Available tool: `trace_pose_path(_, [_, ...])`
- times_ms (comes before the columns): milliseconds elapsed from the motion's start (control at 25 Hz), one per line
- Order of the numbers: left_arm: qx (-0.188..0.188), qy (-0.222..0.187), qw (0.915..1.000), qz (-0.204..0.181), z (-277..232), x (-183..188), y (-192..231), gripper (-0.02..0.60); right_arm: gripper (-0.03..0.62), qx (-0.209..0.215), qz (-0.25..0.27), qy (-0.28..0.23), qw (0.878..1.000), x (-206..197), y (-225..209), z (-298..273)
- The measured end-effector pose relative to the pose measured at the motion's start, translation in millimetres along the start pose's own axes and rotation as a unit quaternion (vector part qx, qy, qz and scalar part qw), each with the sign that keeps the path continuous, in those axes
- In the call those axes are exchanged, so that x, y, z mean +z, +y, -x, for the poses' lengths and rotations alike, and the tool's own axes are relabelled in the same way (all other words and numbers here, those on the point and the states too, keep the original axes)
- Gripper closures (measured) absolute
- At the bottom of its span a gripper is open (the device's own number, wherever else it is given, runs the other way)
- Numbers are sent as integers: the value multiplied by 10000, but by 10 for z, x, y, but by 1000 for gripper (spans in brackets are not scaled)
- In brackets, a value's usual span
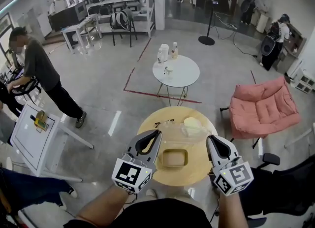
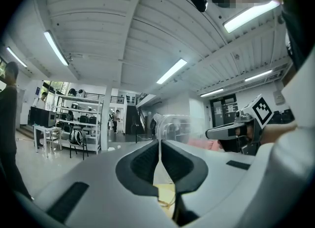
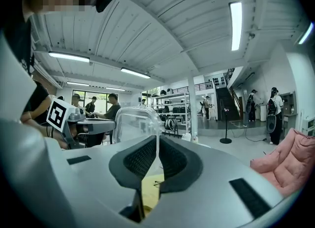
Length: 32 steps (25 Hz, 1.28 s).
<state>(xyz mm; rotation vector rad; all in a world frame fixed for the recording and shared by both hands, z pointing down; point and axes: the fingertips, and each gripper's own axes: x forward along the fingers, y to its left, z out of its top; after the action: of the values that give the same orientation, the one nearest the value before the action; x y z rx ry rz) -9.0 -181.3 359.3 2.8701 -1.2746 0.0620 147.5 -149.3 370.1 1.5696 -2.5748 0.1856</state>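
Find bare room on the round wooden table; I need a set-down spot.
Bare wood: near-right edge of the table, between the tan tray and the right gripper. Crowded: middle and far side, with clear box, glasses and pale disc.

You're on a grey polished floor [image 1: 113, 84] marked with red tape lines [image 1: 132, 77]. There's a round wooden table [image 1: 194, 170] right under you, a small white round table [image 1: 184, 74] just past it, a pink cushioned seat [image 1: 266, 106] to your right and a white desk [image 1: 29, 141] to your left with a person in a grey top [image 1: 37, 64] beside it. At the far end, metal shelving racks [image 1: 113, 0] flank a white column [image 1: 158, 0], with a black floor stand [image 1: 206, 39] near it and a staircase [image 3: 231, 99] beyond. The ceiling [image 3: 162, 30] is white ribbed panel with long strip lights [image 3: 236, 17], all lit.
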Motion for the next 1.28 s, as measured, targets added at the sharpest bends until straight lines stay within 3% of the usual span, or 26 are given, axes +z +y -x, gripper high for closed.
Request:
trace_pose_path(440, [-71,-236,9997,-59,94,266,126,552,563,-126,234,-180,9995,297,172,8])
trace_pose_path(1280, [-189,-264,9995,-2,443,207,410,552,563,-232,152,-139,9995,230,601,-136])
